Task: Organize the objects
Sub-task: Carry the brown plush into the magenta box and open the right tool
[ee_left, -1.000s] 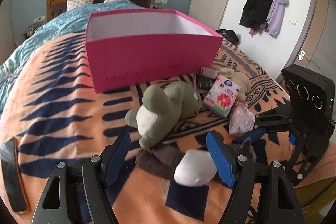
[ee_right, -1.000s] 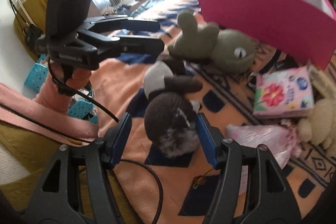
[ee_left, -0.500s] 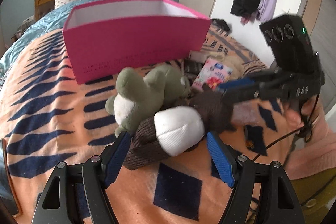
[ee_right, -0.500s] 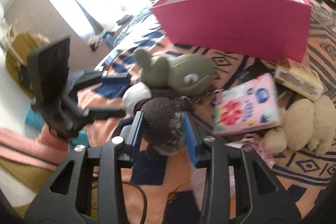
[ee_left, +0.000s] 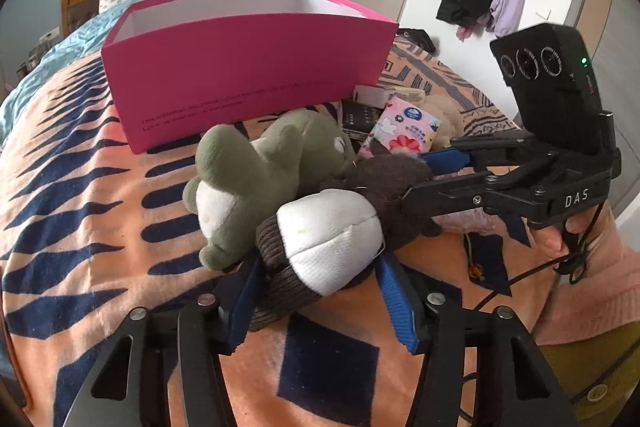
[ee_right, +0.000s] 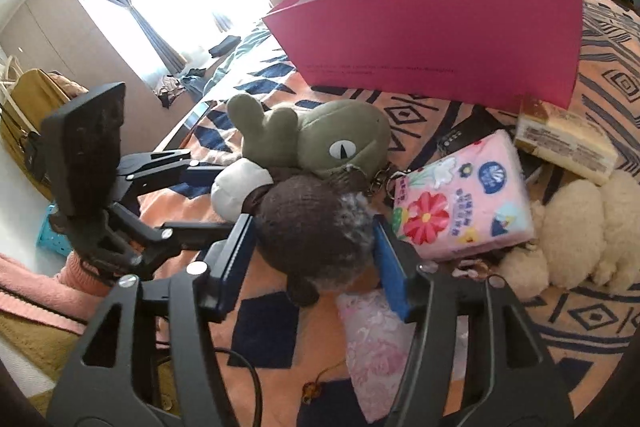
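Now both tools clamp brown plush (ee_left: 332, 239), above bedspread (ee_left: 80, 187).

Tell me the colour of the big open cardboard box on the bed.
Bright pink outside, white inside; clearest in the left wrist view.

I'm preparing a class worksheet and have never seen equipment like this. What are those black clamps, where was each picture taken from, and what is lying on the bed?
There is no robot: a person holds a two-finger clamp in each hand, each with a wide-angle camera looking along its blue-padded fingers. One picture comes from the left gripper, the other from the right gripper. Both grip one brown plush toy. The left holds its white end, jaws just closing. The right holds its head, jaws just easing open. On the patterned blanket lie a green plush, a flowery tissue pack, a cream plush and an open pink box.
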